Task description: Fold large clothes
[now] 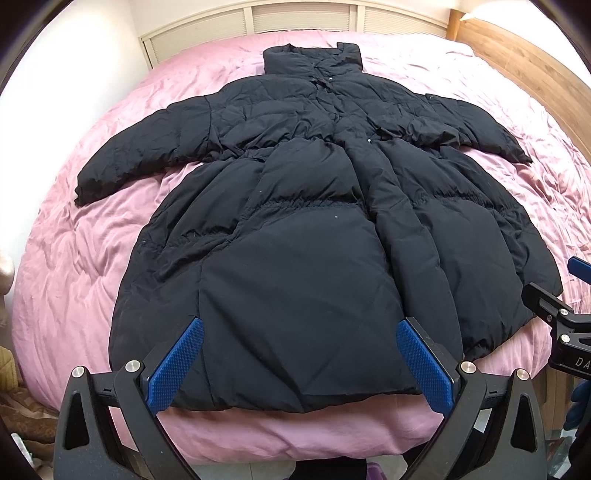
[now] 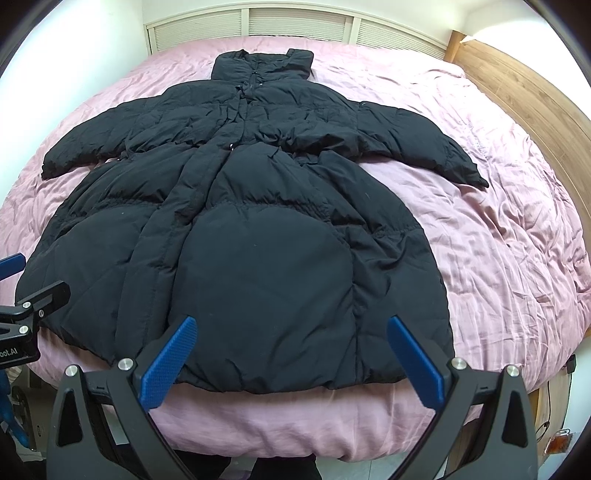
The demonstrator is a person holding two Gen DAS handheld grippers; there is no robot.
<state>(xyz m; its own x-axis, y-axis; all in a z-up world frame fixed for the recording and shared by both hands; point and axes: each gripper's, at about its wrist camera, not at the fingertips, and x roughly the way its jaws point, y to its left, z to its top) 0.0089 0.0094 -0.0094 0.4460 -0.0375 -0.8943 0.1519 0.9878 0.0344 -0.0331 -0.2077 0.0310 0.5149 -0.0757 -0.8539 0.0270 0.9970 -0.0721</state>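
A long black puffer coat (image 1: 314,229) lies flat and front-up on the pink bed, collar at the far end, both sleeves spread out to the sides, hem at the near edge. It also shows in the right wrist view (image 2: 251,236). My left gripper (image 1: 299,332) is open and empty, hovering above the hem's left part. My right gripper (image 2: 291,328) is open and empty, above the hem's right part. Each gripper shows at the edge of the other's view, the right one (image 1: 561,317) and the left one (image 2: 22,321).
The pink duvet (image 1: 74,258) covers the bed. A wooden side board (image 2: 524,107) runs along the bed's right side. White louvred doors (image 1: 306,16) stand behind the far end. Floor and small clutter (image 2: 557,439) lie below the near edge.
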